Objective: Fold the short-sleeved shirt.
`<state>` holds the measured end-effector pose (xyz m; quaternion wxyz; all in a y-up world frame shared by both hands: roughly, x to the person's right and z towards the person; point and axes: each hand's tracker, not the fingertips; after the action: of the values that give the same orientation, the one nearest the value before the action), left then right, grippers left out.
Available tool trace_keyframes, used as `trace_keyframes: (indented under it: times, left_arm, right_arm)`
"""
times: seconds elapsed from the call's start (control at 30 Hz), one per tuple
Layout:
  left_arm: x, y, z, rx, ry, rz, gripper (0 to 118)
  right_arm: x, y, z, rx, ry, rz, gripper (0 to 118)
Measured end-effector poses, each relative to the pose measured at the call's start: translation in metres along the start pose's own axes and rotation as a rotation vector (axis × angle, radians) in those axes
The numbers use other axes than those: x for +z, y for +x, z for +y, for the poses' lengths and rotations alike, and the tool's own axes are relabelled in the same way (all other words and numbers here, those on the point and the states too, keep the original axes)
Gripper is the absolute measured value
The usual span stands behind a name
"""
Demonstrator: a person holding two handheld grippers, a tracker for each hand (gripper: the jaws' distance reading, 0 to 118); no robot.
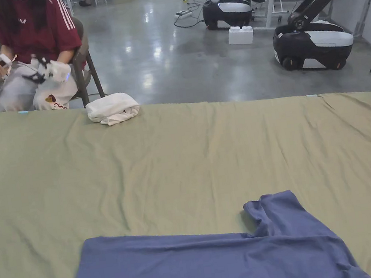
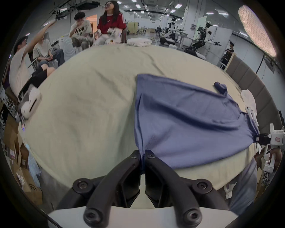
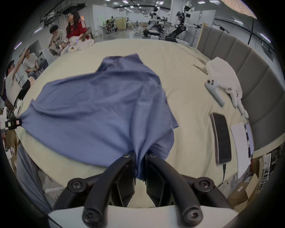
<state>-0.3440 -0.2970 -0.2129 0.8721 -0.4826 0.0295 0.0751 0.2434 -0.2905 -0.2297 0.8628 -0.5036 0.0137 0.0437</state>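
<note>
- At the near edge of the olive-covered surface [image 1: 162,162], the left tongs [image 2: 142,155] are closed, both jaws pinching one corner of the blue shirt [image 1: 223,261].
- Right tongs [image 3: 140,155] are likewise clamped on a bunched edge of the shirt.
- Between them the shirt is spread over the near edge of the surface, one sleeve pointing away.
- Farther off, a folded white cloth [image 1: 112,108] lies at the far edge.
- Beyond it a person in a red top [image 1: 35,29] sits on a chair.
</note>
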Motion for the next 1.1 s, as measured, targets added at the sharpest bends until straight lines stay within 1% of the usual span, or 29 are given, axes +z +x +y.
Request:
trace_keyframes:
  times: [0.07, 0.17, 0.33, 0.37, 0.4, 0.43, 0.47, 0.5, 0.53, 0.6, 0.63, 0.73, 0.77, 0.83, 0.87, 0.93, 0.97, 1.03, 1.07, 1.1]
  left_arm:
    - [-0.007, -0.002, -0.016, 0.005, -0.018, 0.015, 0]
    - [-0.019, 0.000, -0.032, 0.003, -0.051, 0.035, 0]
    - [-0.032, 0.007, -0.033, -0.023, -0.059, 0.067, 0]
    - [-0.032, 0.008, -0.031, -0.028, -0.061, 0.073, 0]
    - [-0.029, 0.010, -0.028, -0.033, -0.060, 0.075, 0]
    - [-0.027, 0.012, -0.025, -0.033, -0.059, 0.075, 2]
    - [-0.024, 0.013, -0.022, -0.029, -0.051, 0.074, 5]
    - [-0.020, 0.015, -0.018, -0.028, -0.016, 0.061, 15]
    - [-0.012, 0.019, -0.015, -0.030, 0.026, 0.056, 22]
    - [-0.003, 0.028, -0.004, -0.050, 0.121, 0.024, 43]
    - [0.001, 0.032, 0.001, -0.065, 0.163, 0.017, 47]
    - [0.010, 0.047, 0.022, -0.114, 0.306, 0.029, 47]
    - [0.012, 0.051, 0.028, -0.121, 0.340, 0.035, 46]
    - [0.016, 0.060, 0.042, -0.126, 0.403, 0.043, 45]
    - [0.017, 0.064, 0.049, -0.123, 0.443, 0.044, 42]
    - [0.020, 0.070, 0.061, -0.127, 0.520, 0.055, 22]
    - [0.021, 0.073, 0.066, -0.141, 0.564, 0.058, 15]
    - [0.024, 0.080, 0.074, -0.156, 0.633, 0.086, 8]
    - [0.025, 0.082, 0.078, -0.158, 0.663, 0.094, 1]
    - [0.026, 0.083, 0.082, -0.152, 0.685, 0.096, 0]
  right_arm:
    - [-0.007, -0.006, -0.013, 0.018, -0.036, -0.016, 9]
    - [-0.019, -0.012, -0.028, 0.024, -0.056, -0.029, 9]
    - [-0.030, -0.018, -0.025, 0.017, -0.048, -0.051, 10]
    - [-0.028, -0.018, -0.023, 0.014, -0.048, -0.055, 13]
    - [-0.025, -0.020, -0.020, 0.017, -0.050, -0.066, 23]
    - [-0.021, -0.021, -0.016, 0.020, -0.051, -0.082, 37]
    - [-0.012, -0.025, -0.012, 0.021, -0.043, -0.110, 53]
    - [-0.003, -0.026, -0.006, 0.008, 0.002, -0.120, 64]
    - [0.005, -0.027, 0.000, -0.011, 0.053, -0.100, 64]
    - [0.018, -0.029, 0.013, -0.051, 0.170, -0.054, 65]
    - [0.023, -0.032, 0.019, -0.062, 0.218, -0.049, 65]
    - [0.036, -0.046, 0.044, -0.054, 0.420, -0.051, 65]
    - [0.038, -0.050, 0.050, -0.057, 0.454, -0.062, 65]
    - [0.043, -0.058, 0.064, -0.075, 0.551, -0.055, 63]
    - [0.042, -0.062, 0.072, -0.082, 0.587, -0.051, 57]
    - [0.043, -0.070, 0.084, -0.089, 0.648, -0.038, 26]
    - [0.044, -0.075, 0.089, -0.084, 0.680, -0.033, 20]
    - [0.042, -0.083, 0.099, -0.063, 0.731, -0.034, 11]
    - [0.043, -0.087, 0.103, -0.054, 0.753, -0.042, 7]
    - [0.043, -0.090, 0.106, -0.050, 0.774, -0.032, 5]
